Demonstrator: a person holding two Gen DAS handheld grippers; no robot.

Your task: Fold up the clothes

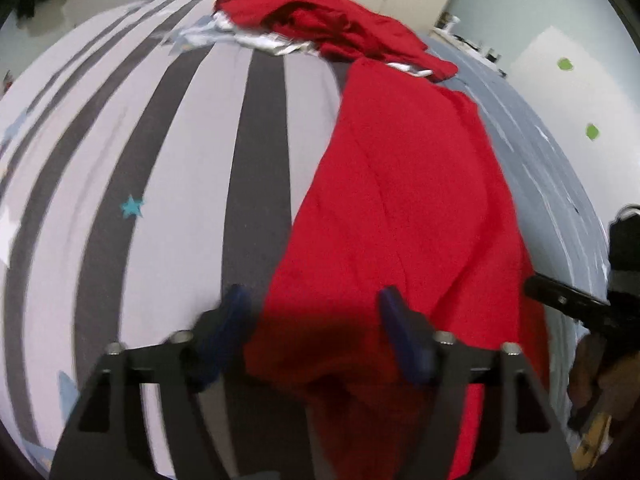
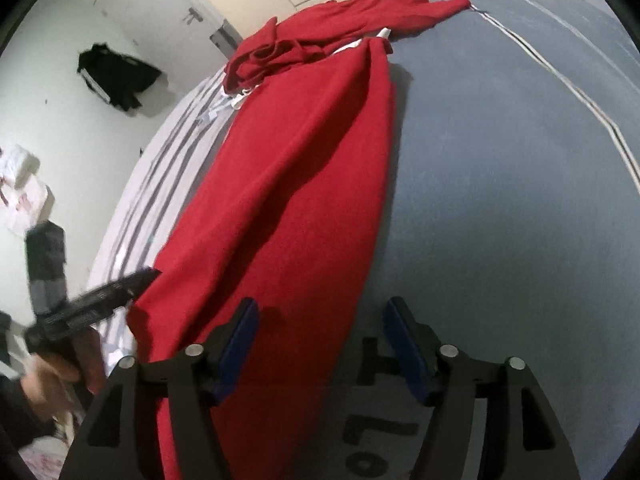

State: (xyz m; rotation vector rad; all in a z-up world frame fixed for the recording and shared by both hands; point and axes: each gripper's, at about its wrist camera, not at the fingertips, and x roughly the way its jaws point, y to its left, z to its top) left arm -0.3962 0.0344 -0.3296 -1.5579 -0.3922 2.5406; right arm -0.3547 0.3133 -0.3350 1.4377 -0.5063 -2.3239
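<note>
Left wrist view: long red fabric garment lying stretched along the bed, both grippers hovering at its near end.

Left gripper is sitting with jaws spread, nothing between them, near edge of the garment passing under its right blue pad. Right gripper is also spread and gripping nothing, the garment's right edge running under its left pad. Garment is lying across the seam between the grey-and-white striped bedsheet and the plain blue-grey sheet. Far end is bunching into a crumpled red heap over some white cloth. Frames slightly blurred.
</note>
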